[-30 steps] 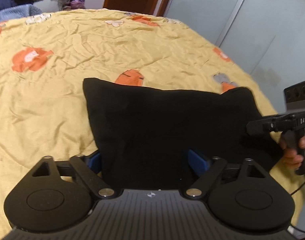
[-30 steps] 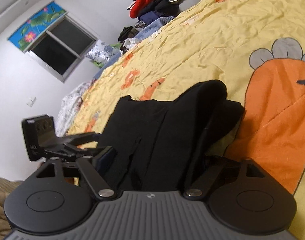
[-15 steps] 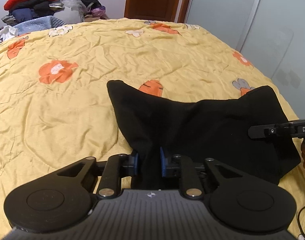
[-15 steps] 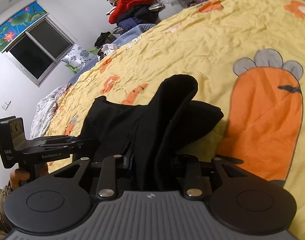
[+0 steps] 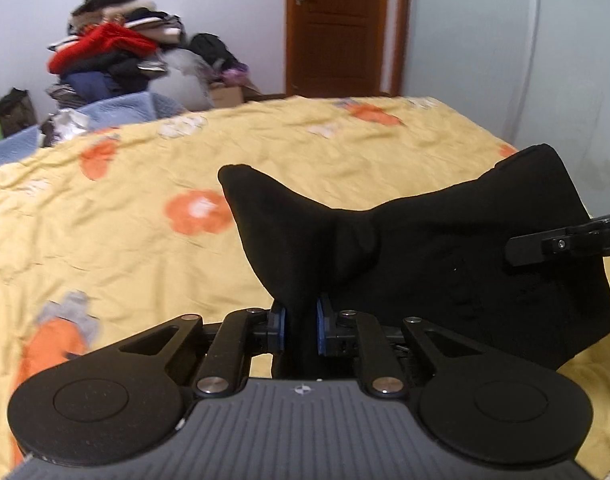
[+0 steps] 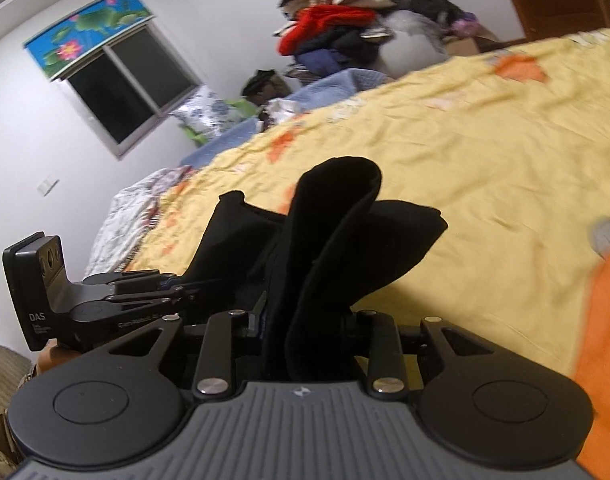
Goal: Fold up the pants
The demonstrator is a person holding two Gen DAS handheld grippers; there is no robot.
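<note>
- The bed (image 5: 345, 152), under its wrinkled yellow cover printed with orange carrots and flowers, filled both of my views.
- A heap of red, dark and pale clothes (image 5: 117, 56) sat piled against the white wall beyond the bed's far side.
- The black fabric pants (image 5: 445, 248), the thing I was folding, hung bunched above the cover, stretched between my two tools.
- My left tongs (image 5: 300, 322) were closing, their blue pads pinching a gathered fold of the pants near one corner.
- My right tongs (image 6: 305, 320) stood narrow, clamped on a thicker bundle of the pants.
- From the right wrist view, the left tongs (image 6: 197, 286) showed beside the cloth, at the lower left.
</note>
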